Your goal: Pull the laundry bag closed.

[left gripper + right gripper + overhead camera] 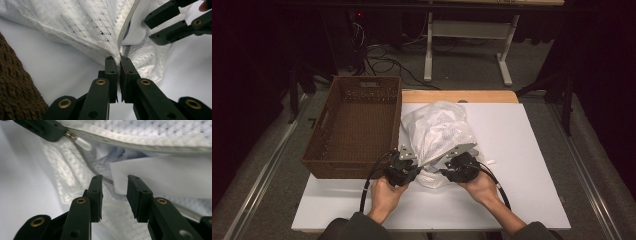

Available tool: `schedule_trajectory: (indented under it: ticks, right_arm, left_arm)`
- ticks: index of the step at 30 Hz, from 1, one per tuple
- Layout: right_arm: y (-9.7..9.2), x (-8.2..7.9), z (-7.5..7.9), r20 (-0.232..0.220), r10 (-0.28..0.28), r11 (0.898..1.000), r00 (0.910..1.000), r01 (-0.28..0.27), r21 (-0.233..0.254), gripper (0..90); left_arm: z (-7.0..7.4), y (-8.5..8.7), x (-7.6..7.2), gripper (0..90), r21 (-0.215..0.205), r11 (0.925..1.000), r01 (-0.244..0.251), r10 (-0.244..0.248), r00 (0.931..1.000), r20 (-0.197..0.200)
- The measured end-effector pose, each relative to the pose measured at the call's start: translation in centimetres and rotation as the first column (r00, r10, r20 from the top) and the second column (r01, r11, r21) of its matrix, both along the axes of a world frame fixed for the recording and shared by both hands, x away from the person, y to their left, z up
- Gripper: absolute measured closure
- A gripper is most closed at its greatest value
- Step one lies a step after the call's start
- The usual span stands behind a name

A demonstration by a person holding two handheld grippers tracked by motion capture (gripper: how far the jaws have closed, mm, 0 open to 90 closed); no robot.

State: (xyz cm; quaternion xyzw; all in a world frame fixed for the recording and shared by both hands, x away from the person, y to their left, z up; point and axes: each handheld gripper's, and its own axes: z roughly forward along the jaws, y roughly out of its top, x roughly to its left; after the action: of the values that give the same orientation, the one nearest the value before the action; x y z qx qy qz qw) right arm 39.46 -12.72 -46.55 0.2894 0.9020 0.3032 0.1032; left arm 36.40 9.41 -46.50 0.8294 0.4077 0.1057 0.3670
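Note:
A white mesh laundry bag lies bunched on the white table top, just right of the basket. My left gripper is shut on the bag's mesh edge, at the end of its grey zipper. In the high view the left gripper is at the bag's near edge. My right gripper stands open at the bag's mouth with nothing pinched between its pads. A white folded cloth inside the bag lies just beyond its right jaw. The right gripper sits close beside the left one.
A brown woven basket stands at the table's left, empty, its wall close to my left gripper. A white zipper pull hangs by the left gripper's jaw. Bare white table lies to the right and in front.

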Motion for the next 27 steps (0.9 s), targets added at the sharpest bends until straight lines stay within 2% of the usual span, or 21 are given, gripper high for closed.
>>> schedule_trajectory:
  ticks: [4, 8, 14, 19, 20, 27]
  right_arm:
    - [0.48, 0.09, 0.04, -0.012, 0.023, 1.0, 0.9997, -0.023, 0.013, 67.9]
    - [0.64, 0.21, -0.25, -0.03, 0.01, 1.0, 0.9995, -0.009, 0.025, 69.3]
    - [0.52, -0.09, -0.42, -0.019, 0.017, 0.999, 0.9997, -0.016, 0.038, 71.0]
    - [0.48, 0.05, -0.48, -0.024, 0.021, 0.999, 0.9995, -0.02, 0.031, 71.7]
    - [0.51, 0.16, -0.52, -0.028, 0.021, 0.999, 0.9994, -0.02, 0.043, 72.0]
    - [1.11, 0.04, -0.74, -0.041, 0.051, 0.997, 0.9978, -0.049, 0.052, 72.3]
  left_arm:
    - [-0.14, 0.09, 0.02, 85.6, 0.0, 1.0, 0.006, -0.006, 1.0, -0.007]
    - [-0.27, -0.06, 0.06, 85.6, 0.0, 0.9999, 0.011, -0.011, 0.9999, -0.011]
    - [-0.56, -0.49, 0.15, 85.7, 0.001, 0.9999, 0.017, -0.017, 0.9996, -0.021]
    - [-0.52, -0.31, 0.2, 85.8, 0.0, 0.9997, 0.024, -0.024, 0.9994, -0.024]
    - [-0.56, -0.34, 0.22, 85.8, -0.005, 0.9997, 0.022, -0.022, 0.9994, -0.025]
    - [-0.52, -0.31, 0.16, 85.8, -0.004, 0.9996, 0.027, -0.027, 0.9993, -0.026]
